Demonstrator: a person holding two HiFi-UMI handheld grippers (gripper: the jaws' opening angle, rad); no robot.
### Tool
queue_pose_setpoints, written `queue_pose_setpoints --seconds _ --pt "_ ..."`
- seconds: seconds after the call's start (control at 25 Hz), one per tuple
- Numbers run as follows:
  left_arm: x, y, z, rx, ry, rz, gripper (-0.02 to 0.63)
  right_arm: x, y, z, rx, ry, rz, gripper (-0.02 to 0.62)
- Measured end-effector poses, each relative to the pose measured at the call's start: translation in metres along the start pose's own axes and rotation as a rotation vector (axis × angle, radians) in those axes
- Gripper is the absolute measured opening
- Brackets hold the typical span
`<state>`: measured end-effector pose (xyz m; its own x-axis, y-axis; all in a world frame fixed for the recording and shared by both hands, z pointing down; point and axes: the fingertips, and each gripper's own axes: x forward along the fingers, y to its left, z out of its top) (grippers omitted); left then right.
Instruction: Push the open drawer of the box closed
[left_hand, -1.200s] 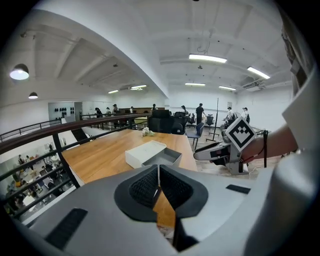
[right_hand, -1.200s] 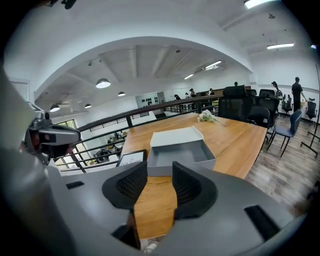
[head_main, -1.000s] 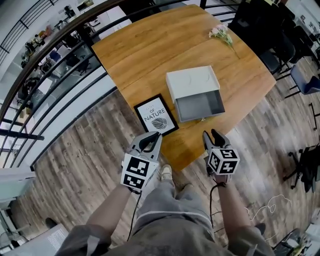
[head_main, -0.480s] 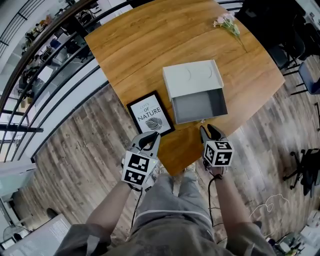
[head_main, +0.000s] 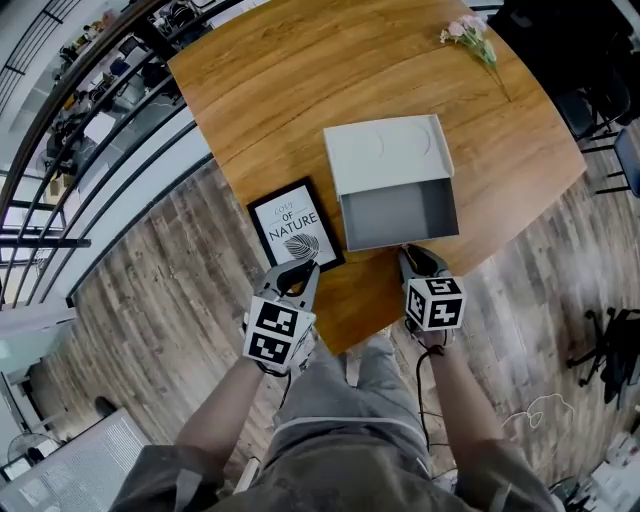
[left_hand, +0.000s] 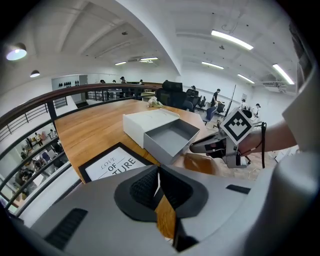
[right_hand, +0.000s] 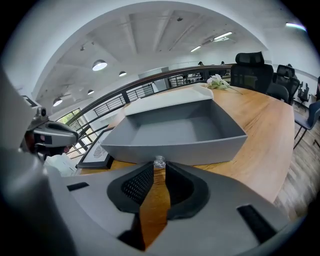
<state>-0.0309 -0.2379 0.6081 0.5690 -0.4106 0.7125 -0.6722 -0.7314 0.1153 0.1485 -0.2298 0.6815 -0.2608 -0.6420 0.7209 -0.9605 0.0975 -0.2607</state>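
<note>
A white box (head_main: 385, 150) lies on the wooden table (head_main: 290, 90), its grey drawer (head_main: 398, 215) pulled out toward me. In the right gripper view the drawer front (right_hand: 175, 147) fills the middle, and its small clear knob (right_hand: 159, 161) sits right at the tips of my right gripper (right_hand: 159, 169). Those jaws are closing, with a narrow gap left, and the pads do not visibly press the knob. From above, the right gripper (head_main: 412, 256) touches the drawer's near face. My left gripper (head_main: 300, 270) hovers at the table's near edge, shut and empty (left_hand: 158, 172).
A black-framed print (head_main: 295, 228) lies left of the drawer, just ahead of the left gripper. Pink flowers (head_main: 468, 30) lie at the far right corner. The table's near edge (head_main: 360, 335) runs under both grippers. A railing (head_main: 90, 150) runs along the left, with chairs (head_main: 560, 40) beyond the table.
My right gripper has moved forward up to the drawer front and its jaws have narrowed. The left gripper has crept a little toward the framed print, still shut.
</note>
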Motion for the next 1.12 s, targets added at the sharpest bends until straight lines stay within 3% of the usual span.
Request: queue_pose_setpoints --seconds 0.4,1.12 --pt "0.006 0.003 0.004 -0.042 -0.008 0.028 0.027 0.008 -0.001 0.025 -0.048 0.001 0.031 0.084" --pt "0.008 0.033 0.039 -0.074 -0.059 0.125 0.028 0.064 -0.011 0.083 -0.032 -0.019 0.091 0.086"
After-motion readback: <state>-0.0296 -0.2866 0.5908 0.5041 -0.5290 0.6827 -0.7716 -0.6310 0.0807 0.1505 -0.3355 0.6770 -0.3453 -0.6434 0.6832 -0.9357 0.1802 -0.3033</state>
